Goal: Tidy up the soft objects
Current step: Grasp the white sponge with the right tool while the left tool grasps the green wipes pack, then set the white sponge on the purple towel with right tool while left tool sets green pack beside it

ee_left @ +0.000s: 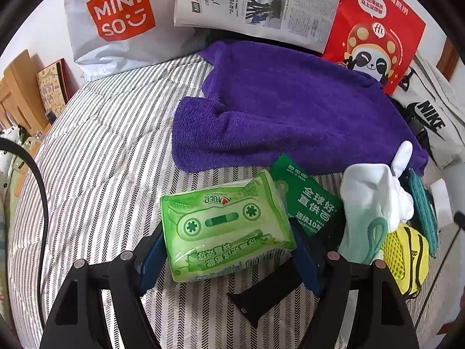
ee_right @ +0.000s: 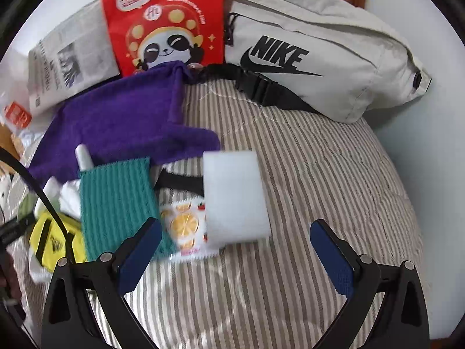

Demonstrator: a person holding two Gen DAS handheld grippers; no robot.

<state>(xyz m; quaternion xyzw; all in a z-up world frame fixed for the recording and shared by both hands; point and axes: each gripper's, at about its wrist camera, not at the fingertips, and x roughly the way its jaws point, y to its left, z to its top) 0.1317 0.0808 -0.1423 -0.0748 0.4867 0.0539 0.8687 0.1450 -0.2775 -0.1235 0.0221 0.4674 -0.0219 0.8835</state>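
Note:
My left gripper (ee_left: 226, 235) is shut on a green tissue pack (ee_left: 223, 226) with a cassette print, its blue pads pressing both sides just above the striped bedcover (ee_left: 101, 145). Behind the pack lie a purple towel (ee_left: 290, 110) and a dark green packet (ee_left: 308, 200). To its right are white socks (ee_left: 375, 192) and a yellow mesh item (ee_left: 404, 250). My right gripper (ee_right: 235, 226) stands open. A white sponge block (ee_right: 235, 197) lies just ahead, reaching between its fingertips without touching the pads. A teal knit cloth (ee_right: 116, 203) and a fruit-print packet (ee_right: 183, 226) lie left of the sponge.
At the back stand a Miniso bag (ee_left: 116, 20), a newspaper (ee_left: 255, 3) and a red panda bag (ee_left: 375, 29). A grey Nike waist bag (ee_right: 319, 52) lies back right with its black strap. A black flat item (ee_left: 267, 293) lies under the tissue pack. Bare striped cover (ee_right: 334, 174) shows right of the sponge.

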